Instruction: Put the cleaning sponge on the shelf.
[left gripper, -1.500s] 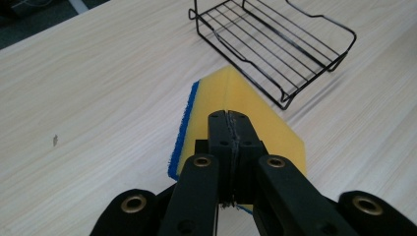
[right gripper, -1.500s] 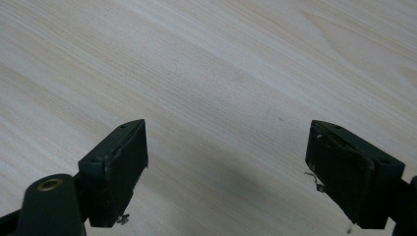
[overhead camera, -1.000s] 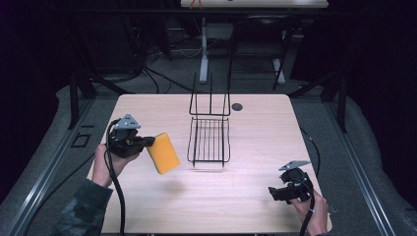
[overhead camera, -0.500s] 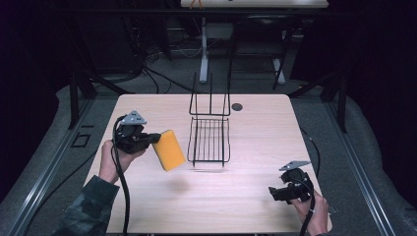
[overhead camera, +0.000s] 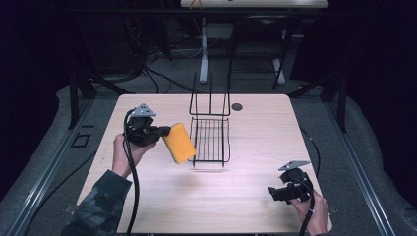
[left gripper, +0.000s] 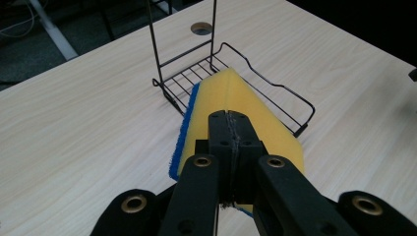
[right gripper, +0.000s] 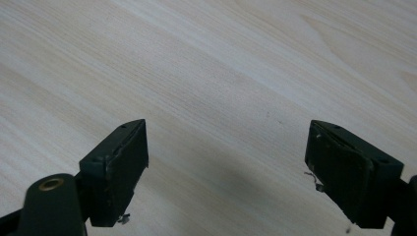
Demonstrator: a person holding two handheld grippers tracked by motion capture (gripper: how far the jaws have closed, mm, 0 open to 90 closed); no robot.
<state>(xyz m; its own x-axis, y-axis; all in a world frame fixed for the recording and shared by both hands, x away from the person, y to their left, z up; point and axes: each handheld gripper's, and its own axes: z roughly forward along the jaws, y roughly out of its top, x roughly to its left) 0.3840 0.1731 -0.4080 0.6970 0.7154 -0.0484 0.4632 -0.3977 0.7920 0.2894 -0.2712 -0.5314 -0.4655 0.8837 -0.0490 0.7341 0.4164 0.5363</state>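
Beside wire rack (overhead camera: pixel 210 140) | left tool (overhead camera: pixel 160 132) pinching sponge (overhead camera: pixel 179 143) | right tool (right gripper: pixel 228 169) spread

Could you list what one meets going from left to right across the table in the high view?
left gripper → yellow sponge → black wire rack → round hole in the tabletop → right gripper

The wire rack (overhead camera: pixel 210 132) with its tall upright back stands mid-table; bare wooden table (overhead camera: pixel 236 196) lies open all around.
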